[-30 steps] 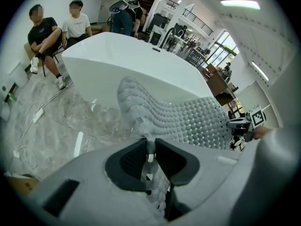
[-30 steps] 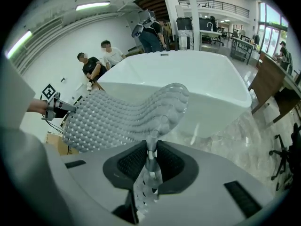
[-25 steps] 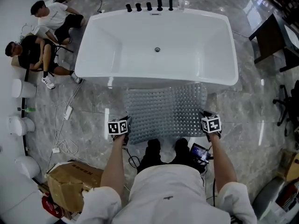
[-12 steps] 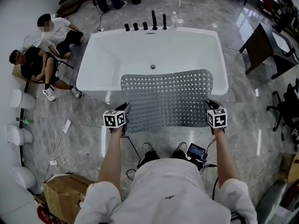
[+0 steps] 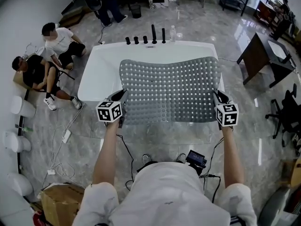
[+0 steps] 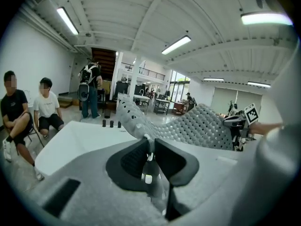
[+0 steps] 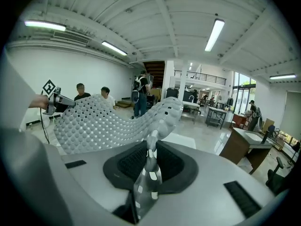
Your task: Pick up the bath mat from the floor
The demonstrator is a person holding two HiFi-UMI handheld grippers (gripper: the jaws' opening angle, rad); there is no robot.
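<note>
The grey perforated bath mat [image 5: 169, 91] hangs stretched in the air in front of me, over the white bathtub [image 5: 96, 74]. My left gripper [image 5: 121, 102] is shut on its near left corner, and my right gripper [image 5: 215, 99] is shut on its near right corner. In the left gripper view the mat [image 6: 197, 126] is pinched between the black pads of the left gripper [image 6: 149, 147] and runs off to the right. Seen from the right gripper view, the studded mat [image 7: 103, 124] spreads left from the right gripper [image 7: 151, 150], whose pads clamp its edge.
Black taps [image 5: 146, 37] and a bottle [image 5: 173, 33] stand at the tub's far rim. Two people sit on the floor at left [image 5: 44, 55]. A dark table [image 5: 261, 55] stands at right, a cardboard box [image 5: 61, 204] and cables [image 5: 61, 140] at lower left.
Both grippers rose with the mat: it left the floor before the tub and now hangs spread above the tub. My view tilted up toward the far room.
</note>
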